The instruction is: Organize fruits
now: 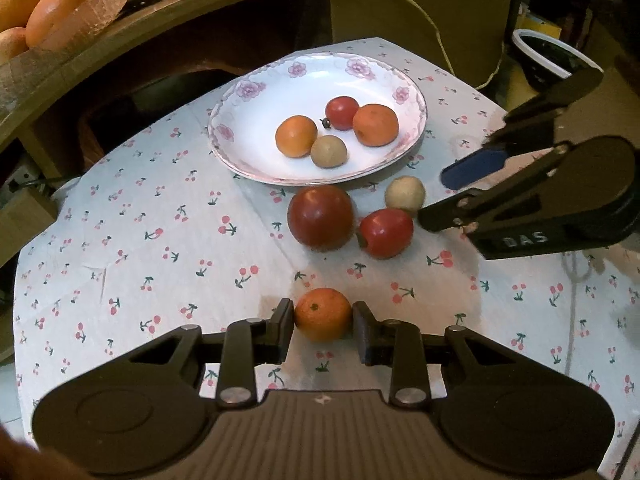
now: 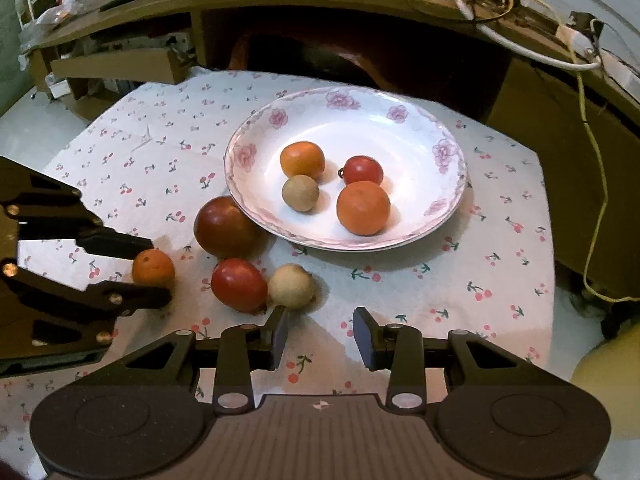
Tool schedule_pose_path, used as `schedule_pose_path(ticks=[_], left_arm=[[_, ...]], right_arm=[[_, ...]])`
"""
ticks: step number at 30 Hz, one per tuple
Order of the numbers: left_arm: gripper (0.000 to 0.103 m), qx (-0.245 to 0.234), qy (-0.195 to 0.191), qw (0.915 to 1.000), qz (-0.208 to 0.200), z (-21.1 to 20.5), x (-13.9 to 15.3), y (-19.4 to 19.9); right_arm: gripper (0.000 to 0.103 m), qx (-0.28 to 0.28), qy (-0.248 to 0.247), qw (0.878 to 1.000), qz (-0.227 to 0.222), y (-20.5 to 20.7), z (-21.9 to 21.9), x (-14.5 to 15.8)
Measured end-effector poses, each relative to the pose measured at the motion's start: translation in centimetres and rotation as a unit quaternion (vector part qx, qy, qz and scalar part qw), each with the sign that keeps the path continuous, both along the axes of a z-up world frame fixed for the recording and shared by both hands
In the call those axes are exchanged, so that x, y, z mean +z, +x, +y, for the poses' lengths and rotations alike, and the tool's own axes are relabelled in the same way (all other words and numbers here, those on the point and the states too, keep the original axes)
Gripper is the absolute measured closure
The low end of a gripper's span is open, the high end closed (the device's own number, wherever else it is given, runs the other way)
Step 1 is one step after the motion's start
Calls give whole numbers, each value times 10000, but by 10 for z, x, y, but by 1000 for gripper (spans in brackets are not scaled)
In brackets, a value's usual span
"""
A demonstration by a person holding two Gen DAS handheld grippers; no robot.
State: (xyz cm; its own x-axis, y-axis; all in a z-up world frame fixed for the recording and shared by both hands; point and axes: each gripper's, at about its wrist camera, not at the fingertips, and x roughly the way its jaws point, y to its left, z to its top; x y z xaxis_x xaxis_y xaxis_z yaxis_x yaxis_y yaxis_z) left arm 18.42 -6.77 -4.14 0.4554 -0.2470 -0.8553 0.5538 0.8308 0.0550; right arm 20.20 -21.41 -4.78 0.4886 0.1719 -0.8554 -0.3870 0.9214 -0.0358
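Pick-up step: left gripper [image 1: 323, 322] clamped on small orange [image 1: 323, 314] at lower centre, cloth-level; right gripper [image 2: 320, 330] apart, empty; next, lift to plate [image 1: 240, 152] above.

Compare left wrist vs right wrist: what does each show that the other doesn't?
Left wrist only: large oranges on a shelf at top left, a black bowl with a white rim at right.

Right wrist only: the right gripper from behind, jaws apart with nothing between them, a cardboard box at left.

Both: the floral plate holding four fruits, the dark red fruit, red tomato and pale fruit on the cloth, and the left gripper closed on a small orange.
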Motion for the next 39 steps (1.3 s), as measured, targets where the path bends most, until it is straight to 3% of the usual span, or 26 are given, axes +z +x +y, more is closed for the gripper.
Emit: schedule_pose_path(ticks=[17,25,39], left_arm=[[65,-53,-149,9998,127,5,0,3],[65,-43,-137,9999,59,9,1,2],[66,-119,-20,9999,98,20,-1,-2]], right_arm=[[64,224,98,9996,-110,12,12,-6],[62,330,209,9992,-122,1,11,7],[56,816,304,9961,163,-16,25,17]])
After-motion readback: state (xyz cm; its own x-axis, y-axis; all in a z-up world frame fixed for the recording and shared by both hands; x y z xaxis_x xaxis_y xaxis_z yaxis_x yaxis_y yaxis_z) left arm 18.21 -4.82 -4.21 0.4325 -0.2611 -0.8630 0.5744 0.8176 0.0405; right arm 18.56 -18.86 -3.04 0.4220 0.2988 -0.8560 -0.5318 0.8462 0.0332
